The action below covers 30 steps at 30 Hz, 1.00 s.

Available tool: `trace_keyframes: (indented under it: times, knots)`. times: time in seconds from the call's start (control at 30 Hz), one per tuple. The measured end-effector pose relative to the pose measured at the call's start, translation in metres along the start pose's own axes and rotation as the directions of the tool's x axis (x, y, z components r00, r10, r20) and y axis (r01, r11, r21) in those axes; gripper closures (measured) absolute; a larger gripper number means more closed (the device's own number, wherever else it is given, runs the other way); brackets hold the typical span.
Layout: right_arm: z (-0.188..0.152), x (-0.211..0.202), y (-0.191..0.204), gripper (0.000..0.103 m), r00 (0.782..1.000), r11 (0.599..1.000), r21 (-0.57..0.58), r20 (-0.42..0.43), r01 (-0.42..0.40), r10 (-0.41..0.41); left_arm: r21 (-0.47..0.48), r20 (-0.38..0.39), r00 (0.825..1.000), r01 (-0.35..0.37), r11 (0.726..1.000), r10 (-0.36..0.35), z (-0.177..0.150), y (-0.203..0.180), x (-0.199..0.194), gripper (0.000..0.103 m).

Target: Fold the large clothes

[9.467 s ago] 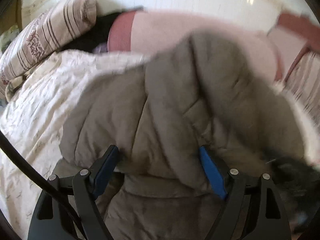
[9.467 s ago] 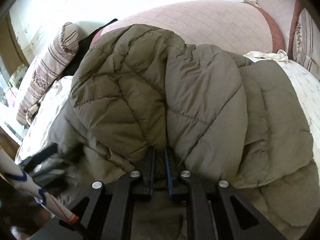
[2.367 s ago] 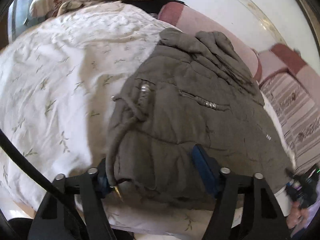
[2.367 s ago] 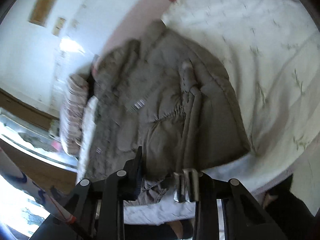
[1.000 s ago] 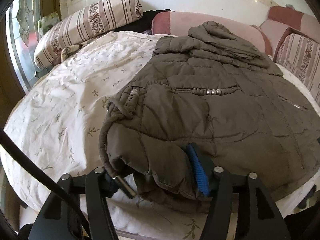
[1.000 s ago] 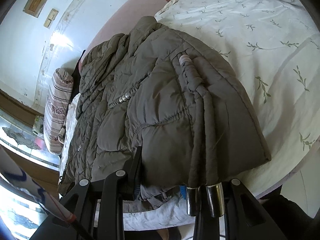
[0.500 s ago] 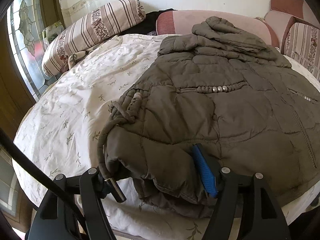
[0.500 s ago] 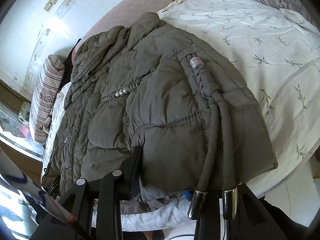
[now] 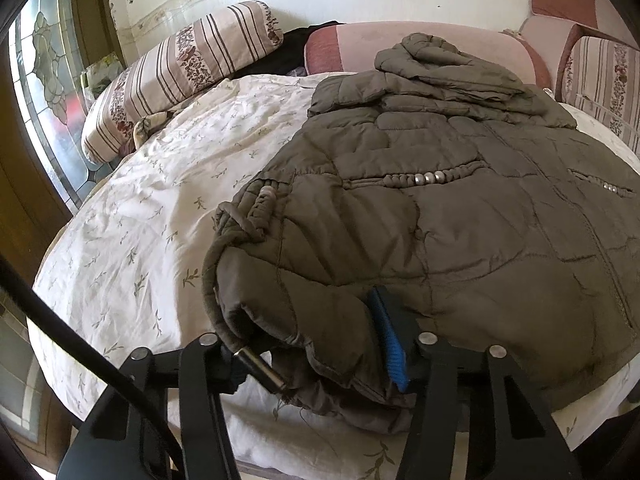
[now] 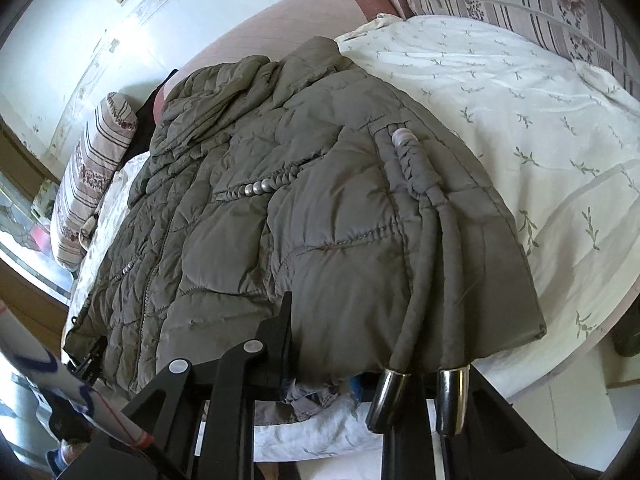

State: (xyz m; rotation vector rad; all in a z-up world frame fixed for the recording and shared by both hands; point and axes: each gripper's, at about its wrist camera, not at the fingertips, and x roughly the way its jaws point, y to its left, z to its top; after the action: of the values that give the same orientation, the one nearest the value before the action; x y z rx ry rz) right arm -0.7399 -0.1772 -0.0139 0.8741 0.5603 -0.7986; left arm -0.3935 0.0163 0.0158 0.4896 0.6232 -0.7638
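An olive quilted jacket (image 9: 460, 220) lies spread front-up on the bed, hood toward the headboard. My left gripper (image 9: 308, 356) holds its near left hem corner. The jaws are closing, and the blue pad (image 9: 390, 340) presses into the bunched fabric. A drawstring cord (image 9: 212, 280) with a metal tip hangs by the other finger. My right gripper (image 10: 340, 360) is at the jacket's (image 10: 300, 220) near right hem. Its jaws are closing with the hem between them. Two metal-tipped cords (image 10: 416, 320) hang over and hide its right finger.
The bed's white leaf-print sheet (image 9: 140, 220) spreads to the left of the jacket and also to its right (image 10: 540, 120). A striped bolster (image 9: 180, 68) and pink cushions (image 9: 352, 40) line the headboard. A stained-glass door (image 9: 44, 60) stands to the left.
The left jaws have narrowed on the hem corner, bunching it. The right jaws have drawn closer, and that gripper has rolled and risen a little with the hem.
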Motion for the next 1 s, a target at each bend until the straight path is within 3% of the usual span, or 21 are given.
trace_keyframes:
  times: [0.33, 1.0]
  knots:
    - [-0.002, -0.004, 0.004, 0.082, 1.000, 0.999, -0.040, 0.021, 0.013, -0.012, 0.040, 0.026, 1.000, -0.017, 0.999, 0.016, -0.001, -0.006, -0.004, 0.068]
    - [-0.003, -0.016, 0.002, 0.082, 0.999, 0.999, -0.052, 0.048, 0.005, -0.003, 0.063, 0.048, 0.999, -0.028, 0.998, 0.025, -0.002, -0.008, -0.011, 0.072]
